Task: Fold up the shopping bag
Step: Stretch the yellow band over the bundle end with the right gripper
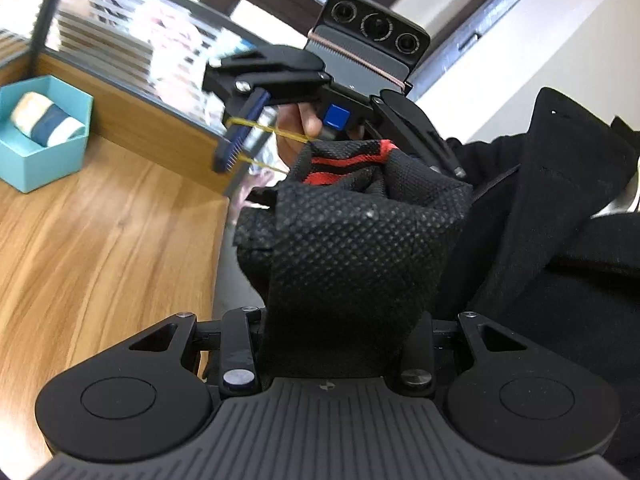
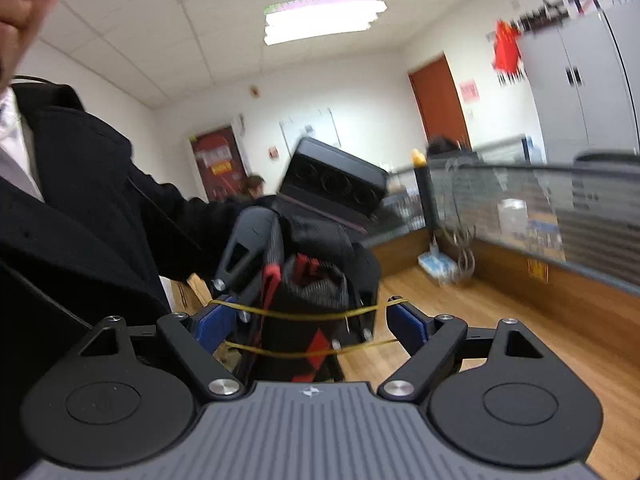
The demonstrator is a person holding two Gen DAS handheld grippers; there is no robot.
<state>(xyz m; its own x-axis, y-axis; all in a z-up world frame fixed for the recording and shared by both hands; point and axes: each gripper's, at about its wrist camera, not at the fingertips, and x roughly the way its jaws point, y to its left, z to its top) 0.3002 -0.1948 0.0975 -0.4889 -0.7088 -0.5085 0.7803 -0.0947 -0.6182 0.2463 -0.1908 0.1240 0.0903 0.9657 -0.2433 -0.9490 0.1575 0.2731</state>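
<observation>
The shopping bag is black textured fabric with red stripes, bunched into a thick wad and held up in the air. My left gripper is shut on its lower part; the fabric hides its fingertips. In the right wrist view the bag hangs between my two blue fingers. My right gripper is open, its jaws wide apart with yellow rubber bands stretched across the bag. The right gripper also shows in the left wrist view, above the bag. The left gripper shows in the right wrist view, clamped on the bag.
A wooden desk lies below at left, with a teal box holding rolled cloth near a glass partition. The person's black coat fills the right. In the right wrist view there is wooden desk, a partition and grey cabinets.
</observation>
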